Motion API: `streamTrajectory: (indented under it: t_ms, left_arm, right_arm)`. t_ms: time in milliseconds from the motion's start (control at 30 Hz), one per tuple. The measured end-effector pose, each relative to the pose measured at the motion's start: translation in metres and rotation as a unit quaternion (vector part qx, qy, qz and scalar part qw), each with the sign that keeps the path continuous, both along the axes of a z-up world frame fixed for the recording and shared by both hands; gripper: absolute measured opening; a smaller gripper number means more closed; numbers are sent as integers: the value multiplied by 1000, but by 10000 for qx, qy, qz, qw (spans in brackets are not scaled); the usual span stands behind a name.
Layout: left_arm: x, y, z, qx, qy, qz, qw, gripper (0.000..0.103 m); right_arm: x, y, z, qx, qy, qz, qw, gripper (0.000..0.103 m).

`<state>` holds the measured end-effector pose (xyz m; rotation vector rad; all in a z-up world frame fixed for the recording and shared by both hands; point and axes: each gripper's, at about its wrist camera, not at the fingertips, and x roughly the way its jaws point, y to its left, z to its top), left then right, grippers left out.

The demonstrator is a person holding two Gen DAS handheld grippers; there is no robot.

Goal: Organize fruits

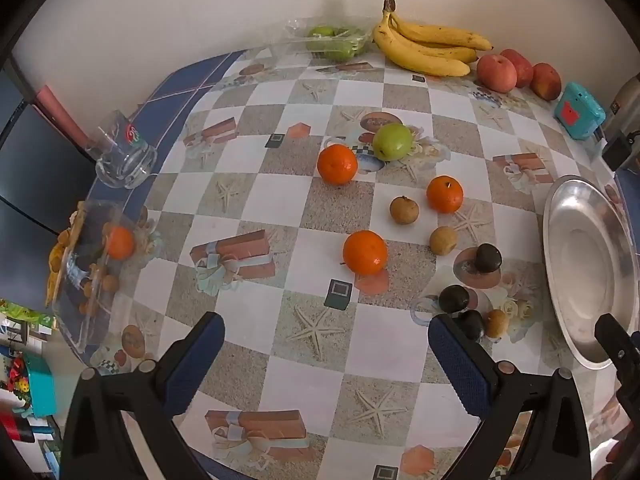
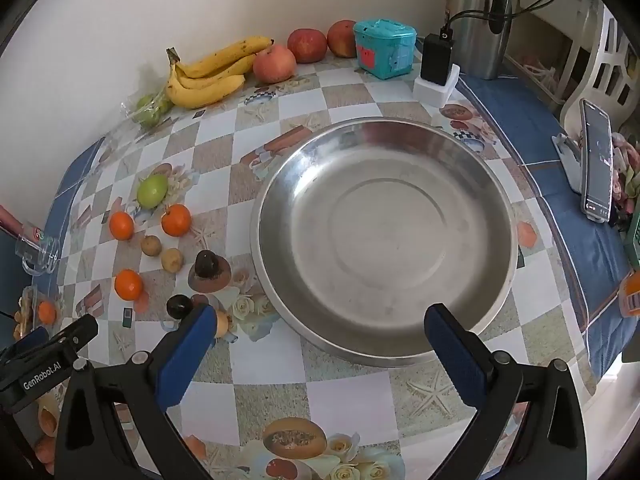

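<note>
Loose fruit lies on the checked tablecloth: three oranges [image 1: 365,252], a green fruit [image 1: 392,142], small brown fruits [image 1: 404,210] and dark fruits [image 1: 488,258]. A steel bowl [image 2: 500,216] stands empty to their right; it also shows in the left wrist view [image 1: 560,280]. My left gripper [image 1: 326,338] is open and empty, hovering before the nearest orange. My right gripper [image 2: 318,322] is open and empty over the bowl's near rim. The oranges [image 2: 128,285] and the green fruit [image 2: 152,191] lie left of the bowl.
Bananas [image 1: 424,46], red apples [image 1: 496,74] and bagged green fruit [image 1: 336,42] line the back wall. A teal box [image 2: 384,48], a kettle [image 2: 480,20], a charger [image 2: 436,60] and a phone on a stand [image 2: 596,160] are at the right. A glass mug [image 1: 124,156] and a clear box [image 1: 88,264] stand at the left edge.
</note>
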<state>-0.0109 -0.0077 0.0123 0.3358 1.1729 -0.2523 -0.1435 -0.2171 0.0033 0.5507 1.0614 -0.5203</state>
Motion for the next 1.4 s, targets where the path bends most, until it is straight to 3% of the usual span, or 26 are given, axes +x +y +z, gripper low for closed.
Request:
streamTrajectory:
  t_ms: [1400]
  left_arm:
    - [-1, 2, -2, -16, 35, -7, 10000, 103]
  right_arm:
    - [0, 2, 3, -82, -14, -19, 10000, 103]
